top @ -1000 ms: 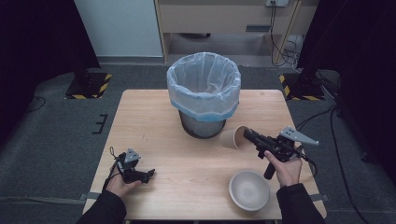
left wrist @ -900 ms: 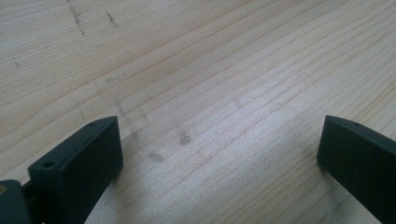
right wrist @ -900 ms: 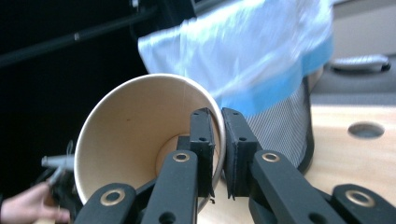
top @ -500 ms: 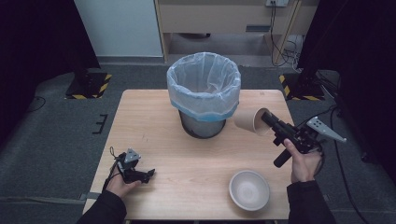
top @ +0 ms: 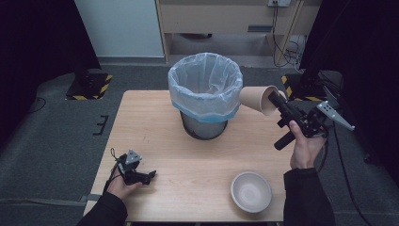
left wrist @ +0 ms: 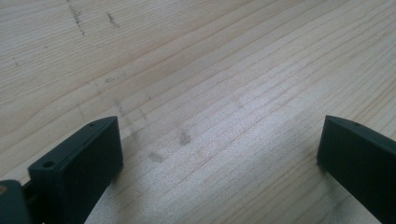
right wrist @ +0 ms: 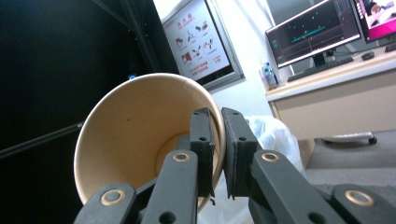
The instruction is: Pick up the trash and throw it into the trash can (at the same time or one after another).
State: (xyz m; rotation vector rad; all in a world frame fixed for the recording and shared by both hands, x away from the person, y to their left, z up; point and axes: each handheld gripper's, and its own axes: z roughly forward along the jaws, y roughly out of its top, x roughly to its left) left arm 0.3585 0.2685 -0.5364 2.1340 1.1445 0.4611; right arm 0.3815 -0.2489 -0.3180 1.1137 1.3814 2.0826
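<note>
the right gripper [top: 274, 98] is clamped on the rim of a tan paper cup [top: 256, 99], one jaw inside, holding it tipped on its side just beside the round bin lined with a pale blue plastic bag [top: 205, 89]. the cup looks light and thin-walled, easily crushed, so the rim is the sensible hold. the left gripper [top: 149, 175] rests on the wooden table [top: 155, 127], jaws apart.

The right gripper [top: 275, 100] is raised and angled up to the left, its jaws clamped together. The left gripper [top: 141, 176] rests low, jaws spread wide.
</note>
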